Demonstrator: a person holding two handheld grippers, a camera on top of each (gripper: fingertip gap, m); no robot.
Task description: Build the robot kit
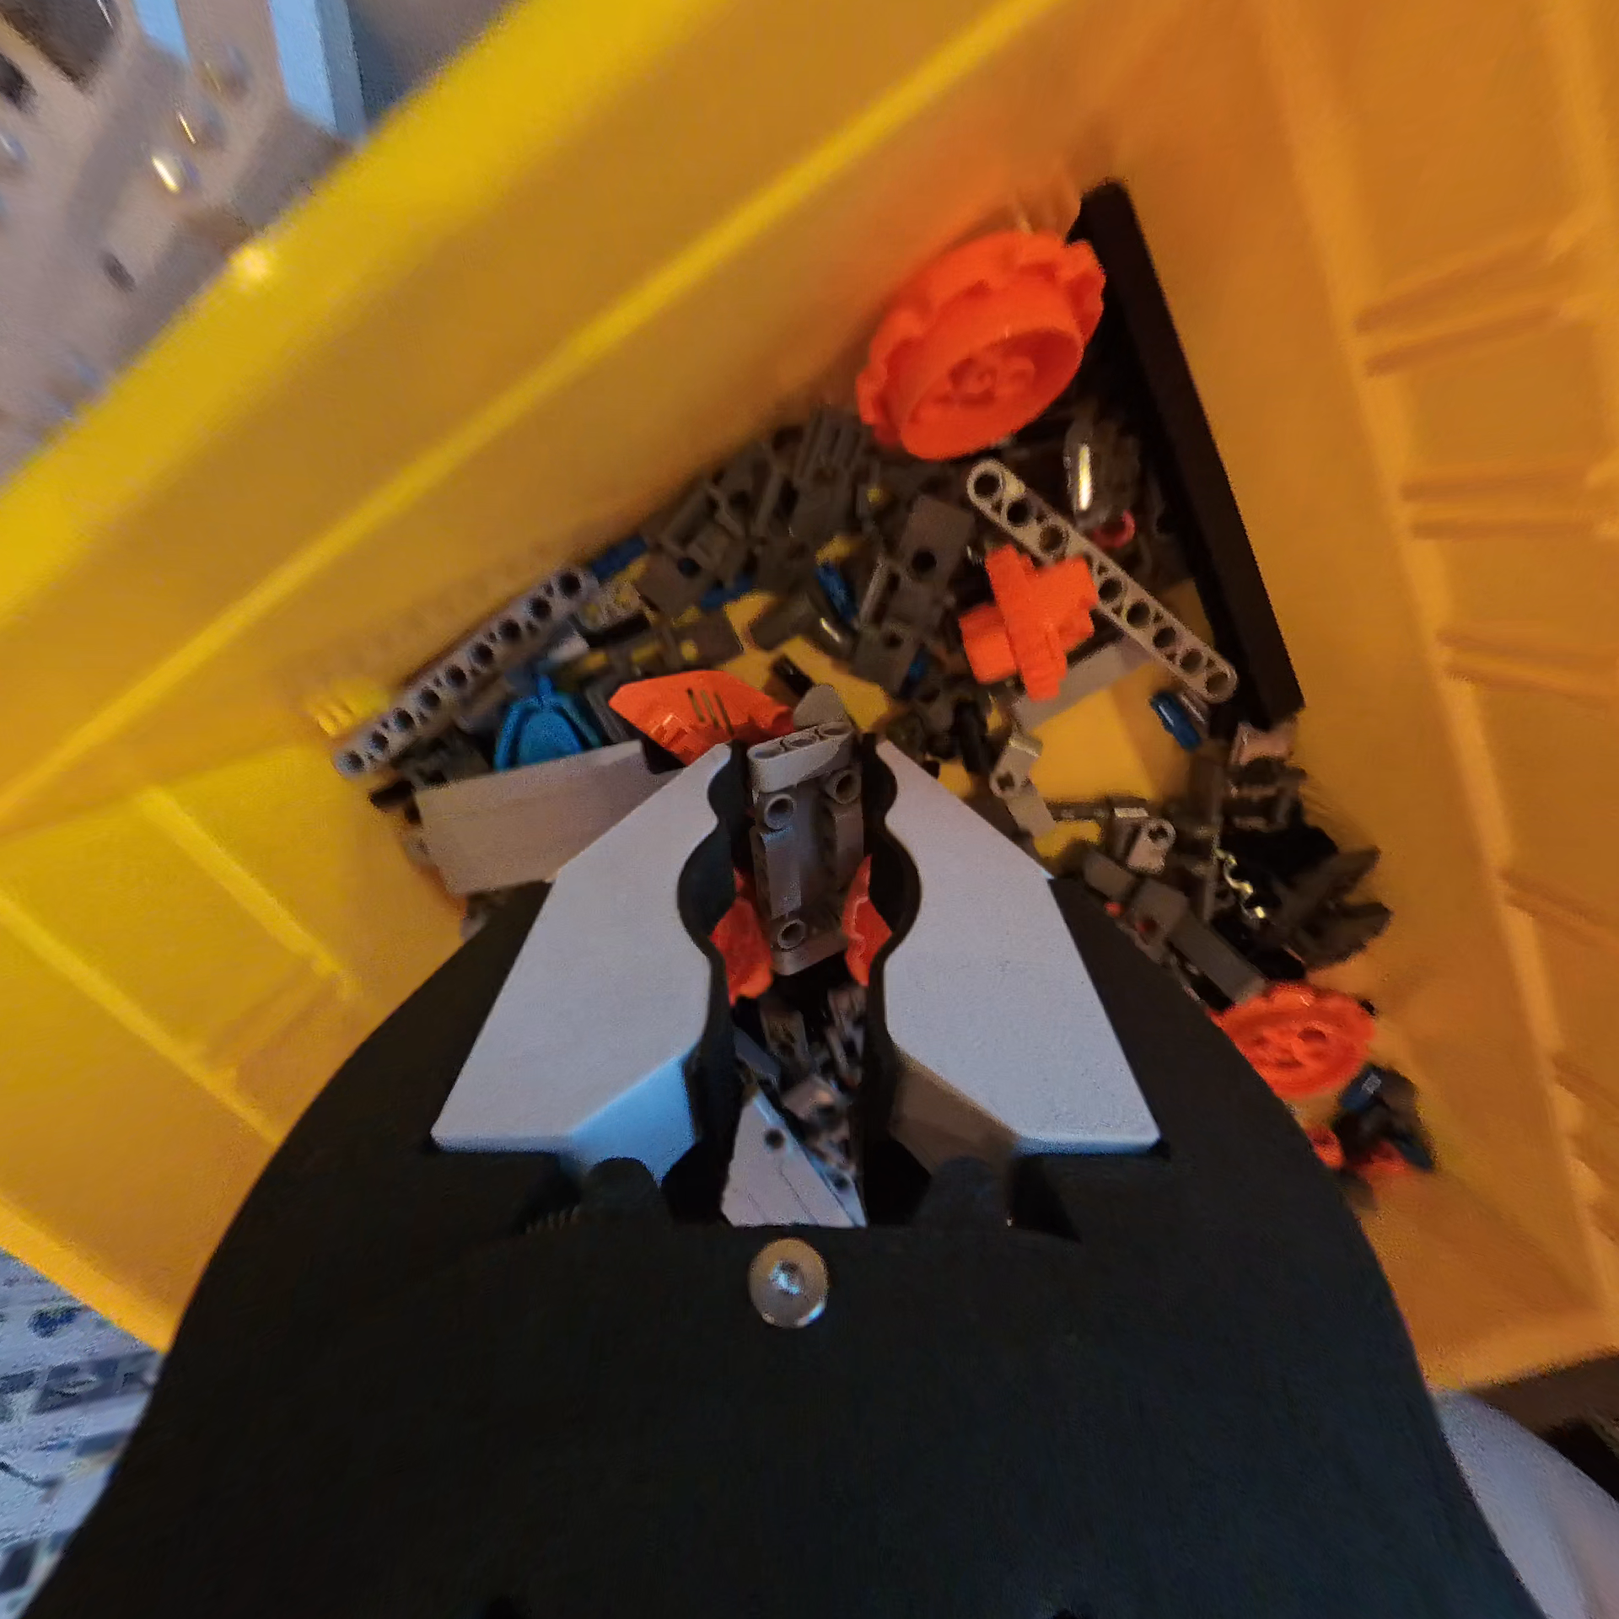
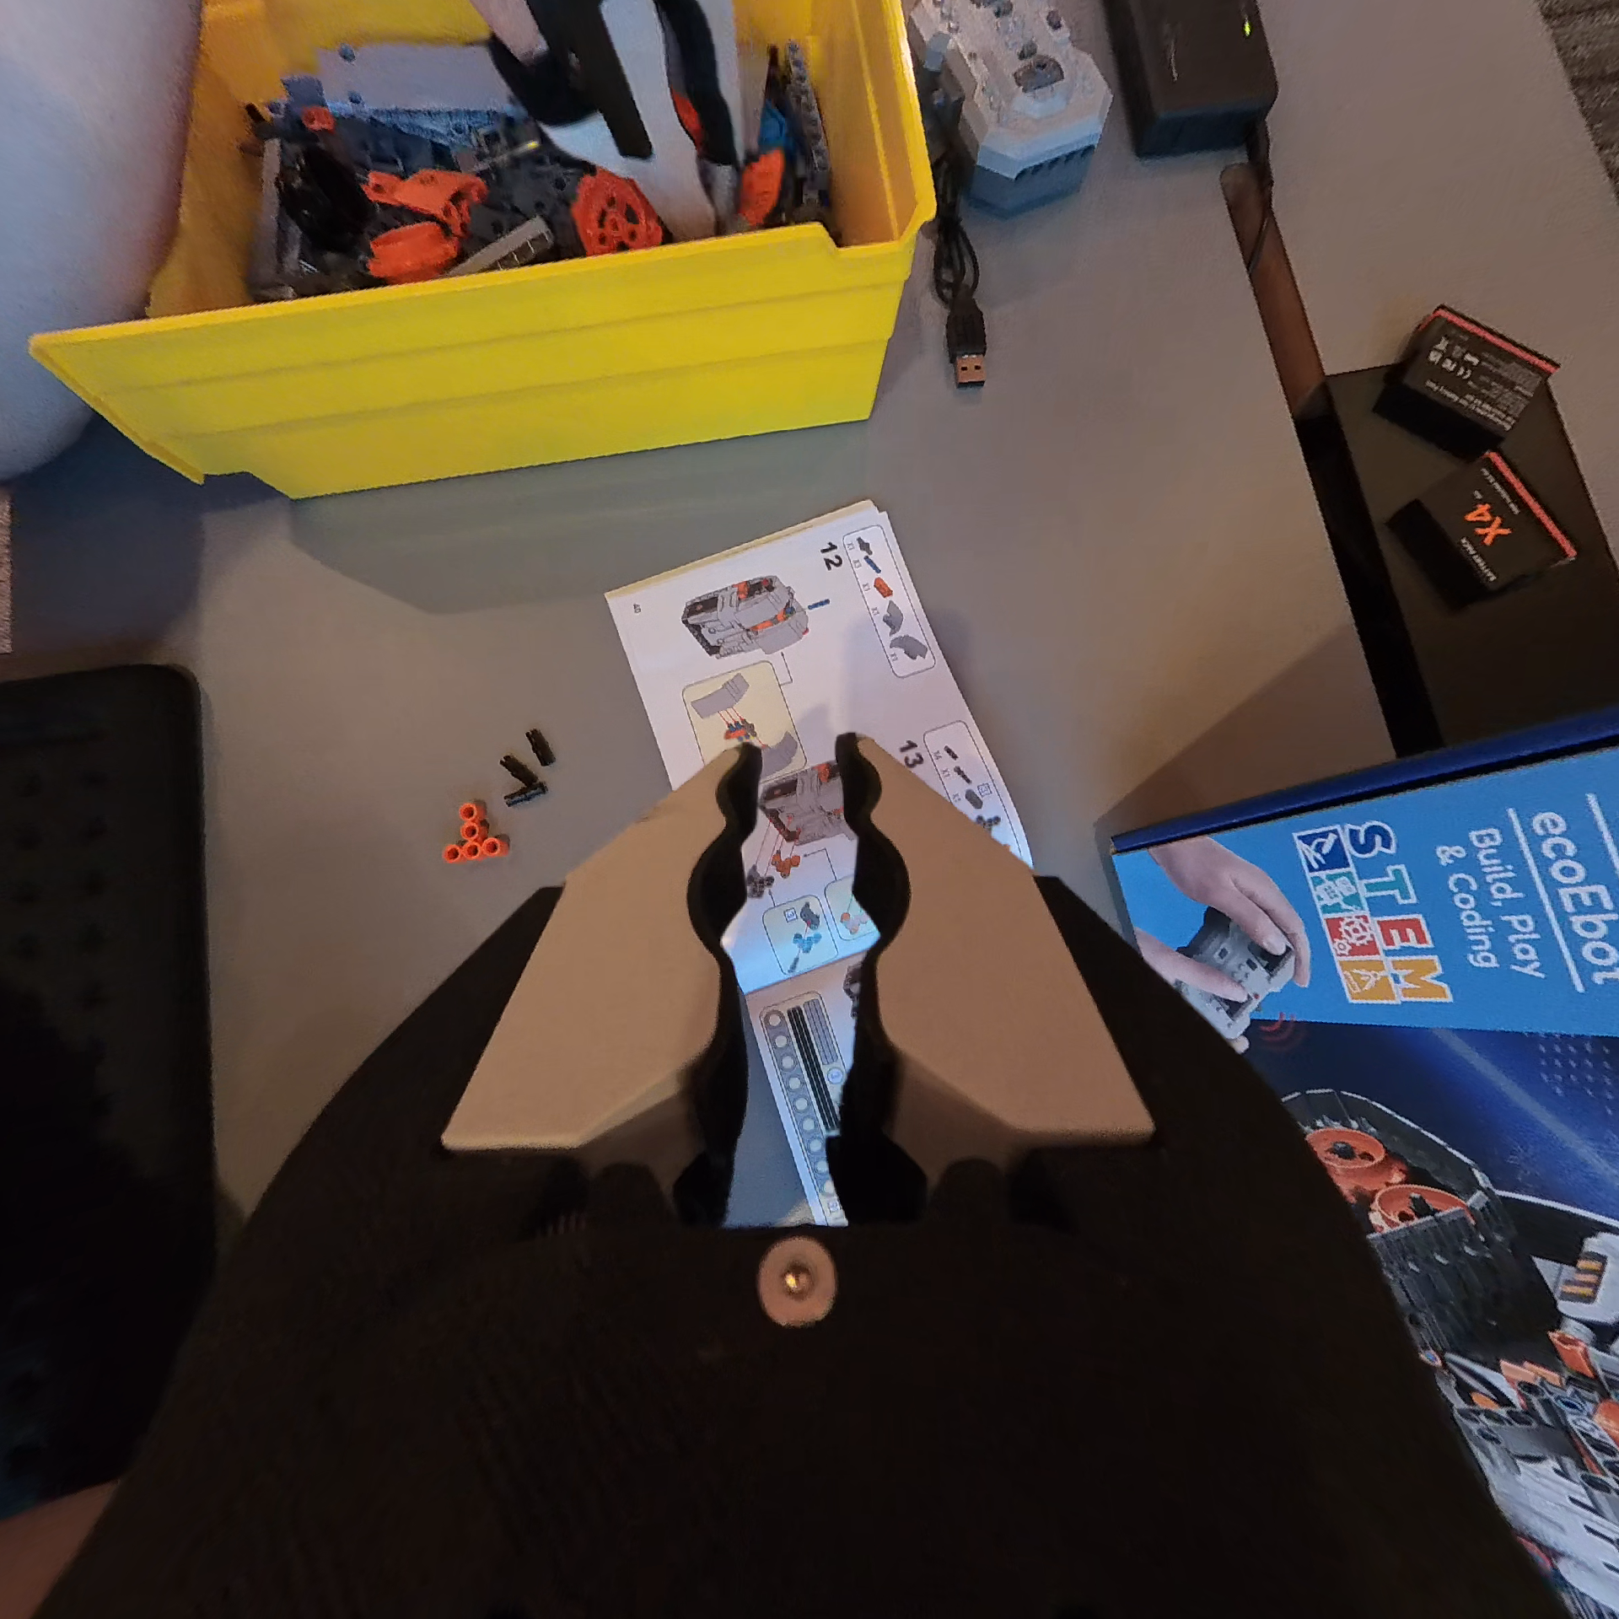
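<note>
My left gripper is down inside a yellow bin of loose grey, black and orange building pieces. It is shut on a grey studded piece, which stands upright between the fingers. A large orange wheel lies at the bin's far corner. My right gripper hovers over a printed instruction sheet on the grey table, its jaws a little apart and empty. The left gripper also shows in the right wrist view, inside the bin.
Small orange connectors and black pins lie left of the sheet. A blue product box is at the right, a USB cable and grey module beside the bin. Two black battery packs sit far right. A black pad lies at the left. Some 30 centimetres of space lies between my two pairs of fingers.
</note>
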